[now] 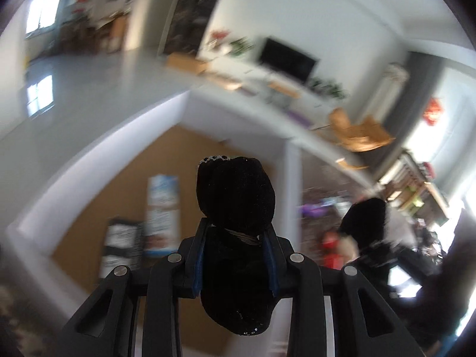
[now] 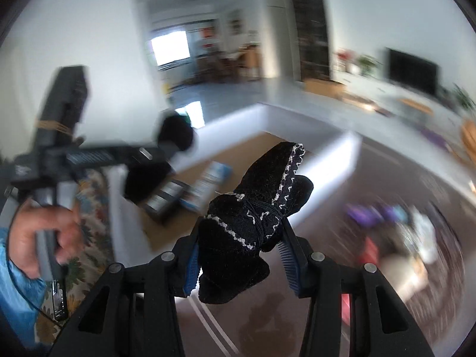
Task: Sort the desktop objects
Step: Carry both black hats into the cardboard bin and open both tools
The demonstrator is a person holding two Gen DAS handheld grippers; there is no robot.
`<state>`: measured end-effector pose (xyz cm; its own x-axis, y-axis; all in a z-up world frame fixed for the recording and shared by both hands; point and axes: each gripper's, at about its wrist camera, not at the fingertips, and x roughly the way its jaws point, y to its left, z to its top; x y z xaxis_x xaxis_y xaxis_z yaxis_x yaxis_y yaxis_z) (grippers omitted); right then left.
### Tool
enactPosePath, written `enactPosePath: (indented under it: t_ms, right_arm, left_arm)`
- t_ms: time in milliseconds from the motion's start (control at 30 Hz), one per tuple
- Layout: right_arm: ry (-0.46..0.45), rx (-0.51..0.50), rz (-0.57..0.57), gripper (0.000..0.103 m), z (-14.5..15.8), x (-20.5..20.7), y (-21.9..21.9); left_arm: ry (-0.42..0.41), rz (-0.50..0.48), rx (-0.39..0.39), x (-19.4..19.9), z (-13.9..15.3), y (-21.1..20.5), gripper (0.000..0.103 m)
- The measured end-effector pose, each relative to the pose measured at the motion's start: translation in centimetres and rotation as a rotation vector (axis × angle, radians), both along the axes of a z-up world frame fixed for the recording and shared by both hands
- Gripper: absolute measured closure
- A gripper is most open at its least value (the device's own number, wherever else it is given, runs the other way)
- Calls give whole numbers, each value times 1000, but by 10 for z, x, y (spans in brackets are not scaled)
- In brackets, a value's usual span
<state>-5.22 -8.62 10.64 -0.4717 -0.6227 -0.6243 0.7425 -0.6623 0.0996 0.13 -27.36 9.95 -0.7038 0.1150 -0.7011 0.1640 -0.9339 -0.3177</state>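
Observation:
My left gripper (image 1: pixel 235 232) is shut on a black fabric bundle (image 1: pixel 235 190) with a line of pale beads along its top edge. It hangs above a white-walled box (image 1: pixel 98 160) with a brown floor. My right gripper (image 2: pixel 241 229) is shut on a second black fabric piece (image 2: pixel 261 202) with white zigzag stitching, held over the dark table beside the same box (image 2: pixel 327 160). The right wrist view shows the left gripper (image 2: pixel 166 148), blurred, in a person's hand (image 2: pixel 38 238). The right gripper's bundle (image 1: pixel 366 217) shows blurred at the right of the left wrist view.
A blue-and-white packet (image 1: pixel 162 208) and a black-and-white packet (image 1: pixel 122 247) lie in the box. Blurred purple (image 2: pixel 372 211), red (image 1: pixel 330 247) and white things are scattered on the dark brown table. A floral cloth (image 2: pixel 89 238) and a phone (image 2: pixel 59 303) lie at the left.

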Motion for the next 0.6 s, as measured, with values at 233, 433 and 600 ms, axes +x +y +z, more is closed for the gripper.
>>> enactPosePath:
  t_ms: [233,433,600]
  right_arm:
    - [-182,154,92,31,-50,-52,-94]
    - [-142,51,3,11,-35,-54,-45]
    - [28,43,-160,1,-35,-25,47]
  left_arm:
    - [-249,54,15,-21,-59,-27,54]
    - [-176,116,35,-7,-54,-14,43]
    - [-51,-10,9,1,-20,53,42]
